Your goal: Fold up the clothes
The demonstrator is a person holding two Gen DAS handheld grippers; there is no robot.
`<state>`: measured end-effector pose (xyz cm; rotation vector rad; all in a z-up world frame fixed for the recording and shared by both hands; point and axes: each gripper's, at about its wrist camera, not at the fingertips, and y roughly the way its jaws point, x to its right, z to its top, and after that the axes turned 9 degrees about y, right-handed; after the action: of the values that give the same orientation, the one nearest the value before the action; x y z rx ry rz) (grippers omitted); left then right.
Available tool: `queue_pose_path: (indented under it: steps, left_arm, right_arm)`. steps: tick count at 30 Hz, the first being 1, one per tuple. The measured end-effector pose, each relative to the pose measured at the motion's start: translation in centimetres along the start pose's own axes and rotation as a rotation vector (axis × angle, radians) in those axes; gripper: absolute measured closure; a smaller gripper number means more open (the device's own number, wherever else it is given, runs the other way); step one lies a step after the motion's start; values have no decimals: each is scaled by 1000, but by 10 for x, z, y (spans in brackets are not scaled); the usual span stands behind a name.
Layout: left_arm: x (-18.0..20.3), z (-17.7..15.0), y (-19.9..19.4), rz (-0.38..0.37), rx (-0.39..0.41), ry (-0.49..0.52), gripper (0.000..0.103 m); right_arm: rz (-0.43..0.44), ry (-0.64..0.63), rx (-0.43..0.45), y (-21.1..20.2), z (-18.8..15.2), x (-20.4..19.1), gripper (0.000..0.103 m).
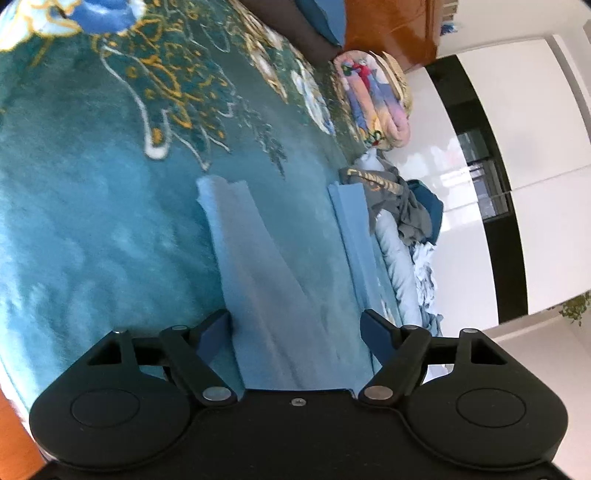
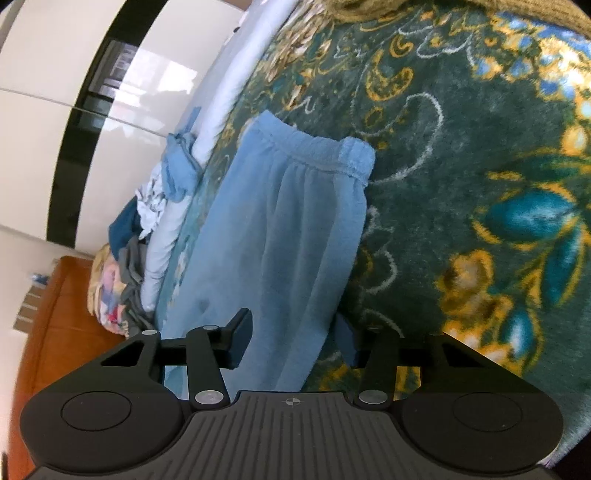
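Observation:
Light blue fleece trousers [image 2: 280, 229] lie flat on a teal floral blanket [image 2: 461, 177], their elastic waistband [image 2: 317, 155] at the far end in the right wrist view. My right gripper [image 2: 293, 341] is open and hovers low over the trousers, one finger above the cloth and the other at its edge. In the left wrist view the two trouser legs [image 1: 243, 251] run away from me, the second leg [image 1: 351, 221] off to the right. My left gripper [image 1: 297, 326] is open, its fingers straddling the near end of the first leg. Neither gripper holds anything.
A heap of loose clothes [image 1: 402, 210] sits on the pale sheet at the bed's edge, also seen as the clothes heap [image 2: 147, 218]. A folded colourful quilt [image 1: 373, 99] lies beyond it. A white wardrobe with a black stripe [image 1: 476, 155] and an orange wooden headboard [image 1: 391, 29] border the bed.

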<state>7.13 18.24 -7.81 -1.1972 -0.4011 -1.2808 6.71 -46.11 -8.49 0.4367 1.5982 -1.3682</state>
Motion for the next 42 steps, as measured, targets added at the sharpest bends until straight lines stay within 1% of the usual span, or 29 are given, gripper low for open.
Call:
queue_pose_path:
  steps: [1,2,3,4,5,8,10,12,14,17,18,19,20,21,23,25,29,32,33,35,37,39,42]
  left_arm:
    - [-1,-1,0,-12,12,-19,48]
    - [-3,-2,0,-29,25,-44,54]
    - [-6,-1,-1,-64,43,-83,57]
    - [-9,0,-3,-92,59,-115,57]
    - [-11,1,-5,-100,70,-124,57]
    - [-18,6,-12,-124,101,-149,57]
    - [-23,9,-17,-140,122,-166,57]
    - [-27,13,-22,-156,143,-182,54]
    - [-31,14,-25,-167,151,-191,54]
    - [-31,14,-28,-226,169,-202,51]
    - [-30,15,-28,-274,168,-211,51]
    - [-28,17,-28,-313,169,-215,47]
    - [-25,19,-29,-324,175,-204,44]
    - [-21,22,-31,-323,182,-189,40]
    - [-16,28,-33,-251,193,-140,39]
    - [-19,30,-36,-193,196,-129,39]
    - [-36,28,-40,-89,186,-179,39]
    - [-44,24,-39,-26,157,-196,39]
    - [-43,23,-37,-17,154,-191,39]
    - [-39,24,-33,-29,148,-177,35]
    - [-33,25,-26,-51,133,-165,35]
    - [-22,28,-15,-92,121,-149,35]
    - [-3,32,4,-145,95,-107,31]
  right_arm:
    - [3,0,-1,2,1,-1,59]
    - [5,-2,-1,3,1,-2,59]
    - [9,-4,-2,5,2,-3,60]
    - [18,-9,-3,5,2,-4,64]
    - [26,-14,-4,5,2,-5,65]
    - [26,-22,-1,6,4,-5,67]
    - [37,-3,1,6,6,-1,68]
    - [46,13,2,5,8,3,68]
    - [46,11,-1,6,9,3,69]
    - [45,7,-2,7,9,2,69]
    - [43,7,-2,8,9,2,69]
    - [43,6,-3,8,9,2,69]
    - [43,7,-3,8,9,2,69]
    - [44,9,-3,7,9,2,69]
    - [44,12,-3,7,9,3,69]
    - [44,11,-5,7,10,4,69]
    - [42,11,-6,7,11,5,69]
    - [39,8,-6,7,10,5,69]
    - [38,7,-5,7,10,4,69]
    - [38,8,-5,7,9,4,69]
    - [38,9,-7,7,9,4,69]
    - [38,9,-7,7,9,4,69]
    - [38,11,-8,7,8,3,69]
